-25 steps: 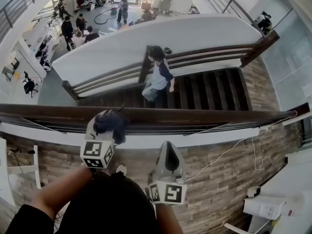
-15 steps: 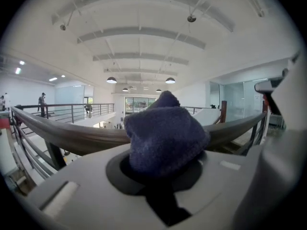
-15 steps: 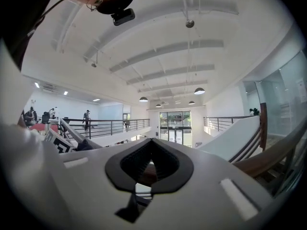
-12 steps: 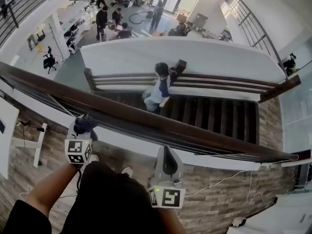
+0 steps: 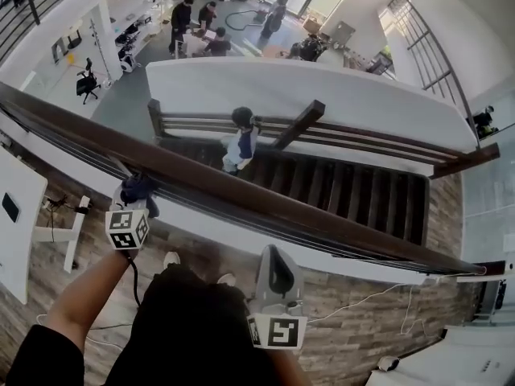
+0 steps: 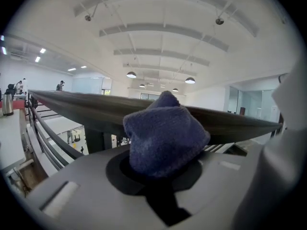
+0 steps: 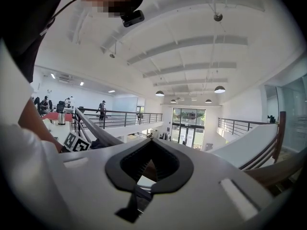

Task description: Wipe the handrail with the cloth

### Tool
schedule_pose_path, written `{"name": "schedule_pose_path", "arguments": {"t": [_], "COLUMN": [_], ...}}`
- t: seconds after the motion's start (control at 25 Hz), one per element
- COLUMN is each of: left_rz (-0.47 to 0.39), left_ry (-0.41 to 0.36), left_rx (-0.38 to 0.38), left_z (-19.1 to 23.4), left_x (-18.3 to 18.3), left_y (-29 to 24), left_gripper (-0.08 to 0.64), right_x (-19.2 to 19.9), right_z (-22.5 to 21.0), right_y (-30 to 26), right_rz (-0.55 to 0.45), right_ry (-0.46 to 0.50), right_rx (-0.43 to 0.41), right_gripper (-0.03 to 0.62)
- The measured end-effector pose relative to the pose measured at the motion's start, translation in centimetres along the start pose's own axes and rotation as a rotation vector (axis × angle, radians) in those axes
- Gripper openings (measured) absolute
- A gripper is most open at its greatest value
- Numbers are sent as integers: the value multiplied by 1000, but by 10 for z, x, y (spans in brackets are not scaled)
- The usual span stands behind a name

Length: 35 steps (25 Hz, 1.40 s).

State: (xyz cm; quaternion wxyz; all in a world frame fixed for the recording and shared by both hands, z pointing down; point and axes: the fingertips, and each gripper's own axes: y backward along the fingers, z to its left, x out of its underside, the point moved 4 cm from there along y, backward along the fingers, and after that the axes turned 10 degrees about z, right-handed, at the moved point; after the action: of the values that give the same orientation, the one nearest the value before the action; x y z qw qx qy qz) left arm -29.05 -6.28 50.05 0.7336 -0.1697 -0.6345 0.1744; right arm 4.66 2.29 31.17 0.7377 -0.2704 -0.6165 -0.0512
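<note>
A long dark brown wooden handrail (image 5: pixel 241 195) runs slanting across the head view, from the upper left down to the lower right. On the far side of the handrail, lower down, is a dark wooden staircase (image 5: pixel 346 187) with a low white wall behind it. A person in a white and blue top (image 5: pixel 239 143) stands on the stairs, well apart from the handrail. On the near side of the handrail is a brown floor that looks like wood planks (image 5: pixel 362 336), with a thin white cable (image 5: pixel 354 300) lying on it under the handrail's right end. The right tool (image 5: pixel 276 264) is held up on the near side of the handrail, near its middle but not touching it. Its jaws are together and there is nothing between them. The left tool (image 5: pixel 135 199) is up against the handrail near its left end. Its jaws are closed tight on a soft dark blue bunched-up cloth (image 6: pixel 165 135). The cloth sticks out past the jaws and sits right at the handrail's near edge, and it seems to touch the wood.
</note>
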Motion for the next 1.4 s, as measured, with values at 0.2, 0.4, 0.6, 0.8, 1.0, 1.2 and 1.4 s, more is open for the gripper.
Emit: {"name": "schedule_pose_path", "arguments": {"t": [0.2, 0.4, 0.6, 0.8, 1.0, 1.2, 1.4], "left_rz": [32, 18, 4, 16, 8, 16, 9], "left_ry": [-53, -147, -243, -268, -241, -196, -194], "left_rx": [44, 99, 136, 174, 163, 169, 164], "left_z": [19, 32, 42, 37, 33, 32, 33], "left_x": [14, 29, 39, 45, 42, 40, 39], "left_y": [-37, -65, -91, -100, -105, -104, -101], "left_gripper": [54, 54, 51, 51, 51, 51, 51], "right_x": [4, 18, 33, 30, 34, 39, 43], "right_z": [33, 67, 87, 87, 83, 87, 82], "right_y": [-13, -27, -33, -27, -23, -21, -26], "right_rz": [37, 43, 83, 82, 119, 143, 142], "right_ry": [8, 4, -24, -24, -52, -45, -100], "right_rx": [8, 26, 41, 74, 116, 125, 118], "right_gripper": [2, 2, 2, 2, 2, 2, 2]}}
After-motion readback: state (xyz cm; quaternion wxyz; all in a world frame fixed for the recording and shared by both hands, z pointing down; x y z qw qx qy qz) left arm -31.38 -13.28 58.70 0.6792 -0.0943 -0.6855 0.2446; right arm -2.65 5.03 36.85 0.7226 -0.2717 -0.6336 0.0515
